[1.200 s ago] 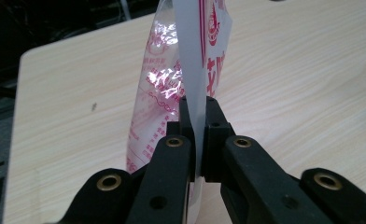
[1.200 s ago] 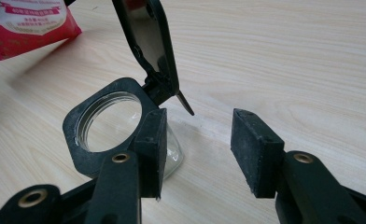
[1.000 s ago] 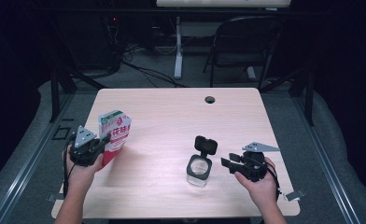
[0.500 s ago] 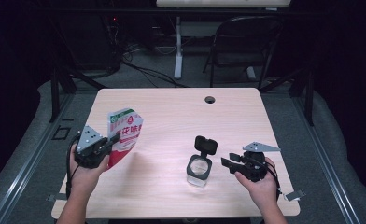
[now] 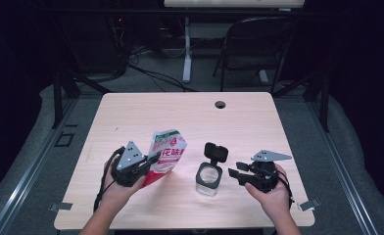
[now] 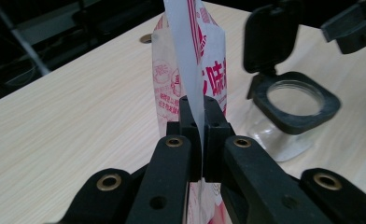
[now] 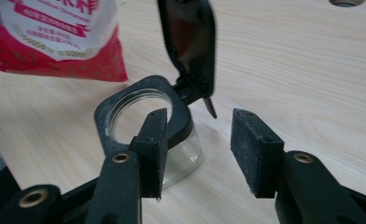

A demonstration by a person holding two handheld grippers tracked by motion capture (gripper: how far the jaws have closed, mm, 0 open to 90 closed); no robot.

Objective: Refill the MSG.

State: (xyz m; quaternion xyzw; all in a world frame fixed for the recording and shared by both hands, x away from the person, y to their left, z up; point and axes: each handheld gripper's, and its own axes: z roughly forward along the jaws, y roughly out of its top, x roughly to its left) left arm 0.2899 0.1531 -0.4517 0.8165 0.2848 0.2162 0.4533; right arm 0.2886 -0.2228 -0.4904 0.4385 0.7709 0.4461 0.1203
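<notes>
The high view looks down from above the table point(image 5: 131, 117); both gripper views sit low and close, sharing the glass jar point(image 6: 288, 112)

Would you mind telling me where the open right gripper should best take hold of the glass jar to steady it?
Probably the jar's clear square body below the black collar, approached level from the right gripper's side: flat walls suit the pads, while the hinged lid stands open at the far edge.
</notes>
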